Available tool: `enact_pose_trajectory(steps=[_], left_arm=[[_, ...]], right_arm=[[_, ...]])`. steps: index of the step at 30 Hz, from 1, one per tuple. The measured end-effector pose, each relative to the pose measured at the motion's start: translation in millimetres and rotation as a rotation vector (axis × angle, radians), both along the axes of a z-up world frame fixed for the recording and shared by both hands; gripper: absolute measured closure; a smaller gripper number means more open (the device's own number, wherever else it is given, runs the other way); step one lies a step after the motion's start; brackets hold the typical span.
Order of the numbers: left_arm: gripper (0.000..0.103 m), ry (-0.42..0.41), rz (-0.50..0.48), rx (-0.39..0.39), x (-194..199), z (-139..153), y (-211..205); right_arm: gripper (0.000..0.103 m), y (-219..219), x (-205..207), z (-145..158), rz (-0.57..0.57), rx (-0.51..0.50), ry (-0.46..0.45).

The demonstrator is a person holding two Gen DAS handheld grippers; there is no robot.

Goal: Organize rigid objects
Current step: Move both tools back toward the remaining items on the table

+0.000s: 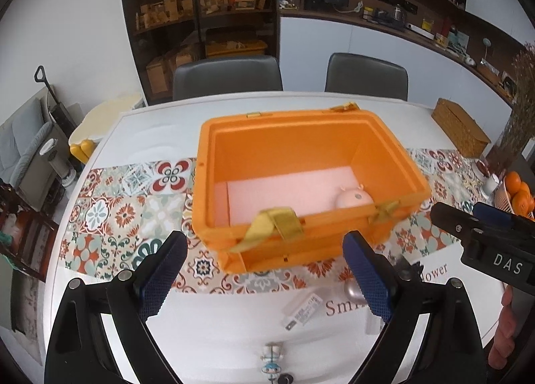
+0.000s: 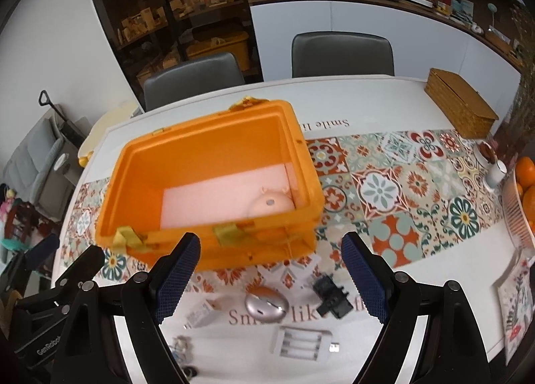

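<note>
An open orange box (image 1: 384,146) (image 2: 120,183) stands on the table's tiled runner, with a pink pig toy (image 1: 352,198) (image 2: 271,203) on pink foam in its near right corner. Loose items lie in front of it: a silver mouse (image 2: 265,305) (image 1: 352,288), a black part (image 2: 331,297), a white battery case (image 2: 302,342), a small white box (image 2: 200,313) (image 1: 302,310) and a little figurine (image 1: 272,359) (image 2: 182,347). My left gripper (image 1: 264,277) is open and empty above them. My right gripper (image 2: 271,273) is open and empty over the mouse.
A woven box (image 2: 461,106) (image 1: 459,131) sits at the far right of the table (image 2: 451,263). Oranges in a basket (image 2: 523,193), a small white cup (image 2: 496,171) and a floral card (image 2: 515,307) are at the right edge. Two grey chairs (image 2: 341,54) stand behind.
</note>
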State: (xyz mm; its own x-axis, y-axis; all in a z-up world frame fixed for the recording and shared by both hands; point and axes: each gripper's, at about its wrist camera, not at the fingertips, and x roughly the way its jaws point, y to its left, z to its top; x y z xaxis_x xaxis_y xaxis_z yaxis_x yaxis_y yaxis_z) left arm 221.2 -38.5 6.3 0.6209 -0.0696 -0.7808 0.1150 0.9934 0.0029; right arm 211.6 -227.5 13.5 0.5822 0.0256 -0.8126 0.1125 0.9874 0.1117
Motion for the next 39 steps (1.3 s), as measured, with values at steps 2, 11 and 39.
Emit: enact_pose_trajectory(steps=[2, 11, 39], left_arm=[[0.008, 0.019, -0.012, -0.005, -4, -5, -3], [0.008, 0.091, -0.044, -0.005, -21, -30, -13], [0.008, 0.269, -0.011, 0.06, -40, -99, -19]], right_arm=[[0.017, -2, -6, -4, -0.004, -0.003, 0.01], [0.017, -10, -32, -26, -0.037, 0.0, 0.069], [0.017, -16, -47, -124, -0.027, 0.063, 0.336]])
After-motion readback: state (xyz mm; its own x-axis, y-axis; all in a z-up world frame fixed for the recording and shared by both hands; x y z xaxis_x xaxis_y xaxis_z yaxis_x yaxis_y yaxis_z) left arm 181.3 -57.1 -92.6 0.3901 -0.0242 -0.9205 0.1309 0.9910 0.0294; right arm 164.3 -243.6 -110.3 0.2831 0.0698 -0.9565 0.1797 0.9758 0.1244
